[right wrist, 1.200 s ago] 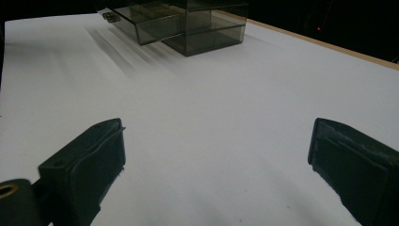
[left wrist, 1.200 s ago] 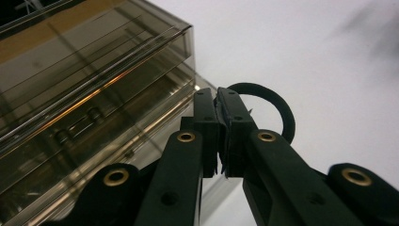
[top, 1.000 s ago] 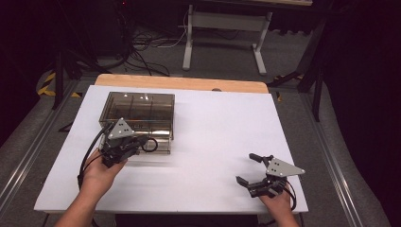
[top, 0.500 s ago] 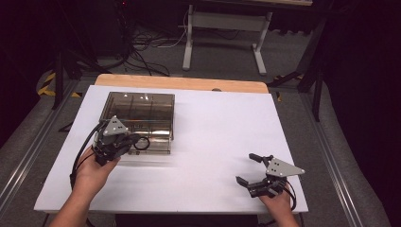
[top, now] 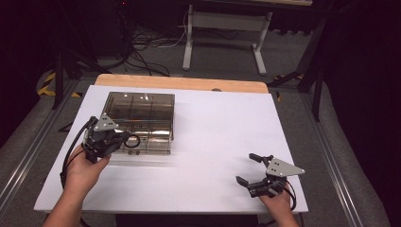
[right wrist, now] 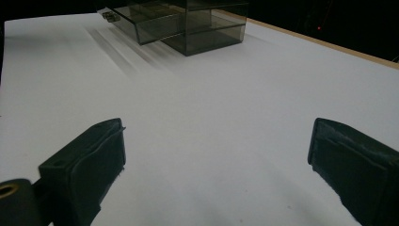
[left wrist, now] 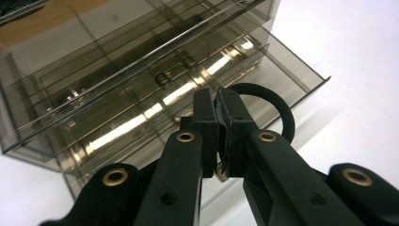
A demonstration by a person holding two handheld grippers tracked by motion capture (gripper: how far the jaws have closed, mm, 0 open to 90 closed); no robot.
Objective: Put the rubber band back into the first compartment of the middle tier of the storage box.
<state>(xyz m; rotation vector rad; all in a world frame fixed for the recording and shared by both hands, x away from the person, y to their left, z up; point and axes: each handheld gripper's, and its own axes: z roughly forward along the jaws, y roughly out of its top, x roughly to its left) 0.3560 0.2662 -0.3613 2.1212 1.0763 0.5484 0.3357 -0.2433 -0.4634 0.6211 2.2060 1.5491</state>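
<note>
1. Nearest the person, at the front right of the white table [top: 213, 142], the right gripper [top: 250, 170] rests in the right hand [top: 278, 204] with its jaws spread wide and nothing between them; in the right gripper view both black pads [right wrist: 89, 160] stand far apart over bare tabletop.
2. At the front left, the left hand [top: 82, 172] holds the left gripper [top: 124, 138] at the front of the drawer box.
3. In the left gripper view the left gripper's [left wrist: 218, 136] jaws are pressed together on a black hair tie [left wrist: 277, 110]; the pinched part lies between the pads, and the free loop curves out to the right of the jaws.
4. The hair tie [top: 135, 141] hangs over the pulled-out drawer [left wrist: 263, 75], which juts from the bottom of the box towards the person.
5. Beyond it sits the smoked transparent drawer box [top: 142, 111], on the left half of the table, with dividers visible through its top.
6. Farther back, the table's wooden edge [top: 179, 83] shows past the white surface.
</note>
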